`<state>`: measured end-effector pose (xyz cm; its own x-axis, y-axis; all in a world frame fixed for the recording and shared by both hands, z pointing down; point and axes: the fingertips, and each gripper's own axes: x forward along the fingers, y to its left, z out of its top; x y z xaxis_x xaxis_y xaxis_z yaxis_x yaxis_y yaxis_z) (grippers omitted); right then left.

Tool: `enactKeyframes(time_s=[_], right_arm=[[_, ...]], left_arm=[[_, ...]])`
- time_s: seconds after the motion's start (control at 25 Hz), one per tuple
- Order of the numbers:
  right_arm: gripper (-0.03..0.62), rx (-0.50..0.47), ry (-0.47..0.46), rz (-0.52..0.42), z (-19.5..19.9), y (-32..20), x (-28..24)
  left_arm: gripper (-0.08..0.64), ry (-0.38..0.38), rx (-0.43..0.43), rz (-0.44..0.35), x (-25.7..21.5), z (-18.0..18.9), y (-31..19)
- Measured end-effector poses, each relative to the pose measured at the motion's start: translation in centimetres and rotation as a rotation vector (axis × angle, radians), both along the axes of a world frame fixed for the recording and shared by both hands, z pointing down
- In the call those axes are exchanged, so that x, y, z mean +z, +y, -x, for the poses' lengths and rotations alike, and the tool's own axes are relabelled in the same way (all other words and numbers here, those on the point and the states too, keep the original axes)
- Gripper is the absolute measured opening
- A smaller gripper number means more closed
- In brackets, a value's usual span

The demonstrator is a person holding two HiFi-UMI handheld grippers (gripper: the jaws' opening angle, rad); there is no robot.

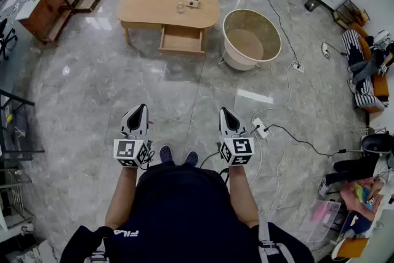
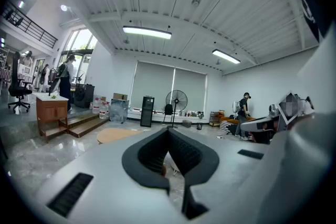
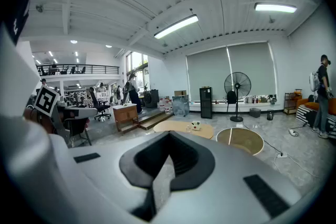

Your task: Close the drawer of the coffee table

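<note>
— Grey stone floor [image 1: 123, 83] lies bare from both grippers up to the table [image 1: 148, 6], which stands well ahead of them. What hems that room in?
— Cables [image 1: 289, 132] and a power strip [image 1: 260, 128] lie just right of the right gripper [image 1: 225, 113]. A round tub [image 1: 237, 61] stands ahead and to its right, just beside the table.
— And the drawer?
— That drawer [image 1: 181, 40] stands pulled out of the table's near edge, ahead and between the left gripper [image 1: 140, 110] and the right one. Only its wooden bottom shows. The tub likewise shows just its own bottom. A jar [image 1: 180, 7] and a small box [image 1: 193, 0] sit on the tabletop.
— The jaws?
— Both pairs are closed tip to tip, gripping nothing, well apart from the drawer.
</note>
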<state>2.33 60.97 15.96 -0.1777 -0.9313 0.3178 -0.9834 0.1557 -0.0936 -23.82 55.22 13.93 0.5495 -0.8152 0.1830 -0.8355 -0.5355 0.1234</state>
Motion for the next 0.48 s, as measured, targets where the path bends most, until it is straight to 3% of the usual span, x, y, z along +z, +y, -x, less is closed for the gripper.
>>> enactKeyframes(time_s=[0.48], right_arm=[[0.026,-0.021,-0.011,-0.037,1.7,0.2,-0.7]], left_arm=[[0.025,-0.008,0.019,0.006,0.1,0.8,0.2]])
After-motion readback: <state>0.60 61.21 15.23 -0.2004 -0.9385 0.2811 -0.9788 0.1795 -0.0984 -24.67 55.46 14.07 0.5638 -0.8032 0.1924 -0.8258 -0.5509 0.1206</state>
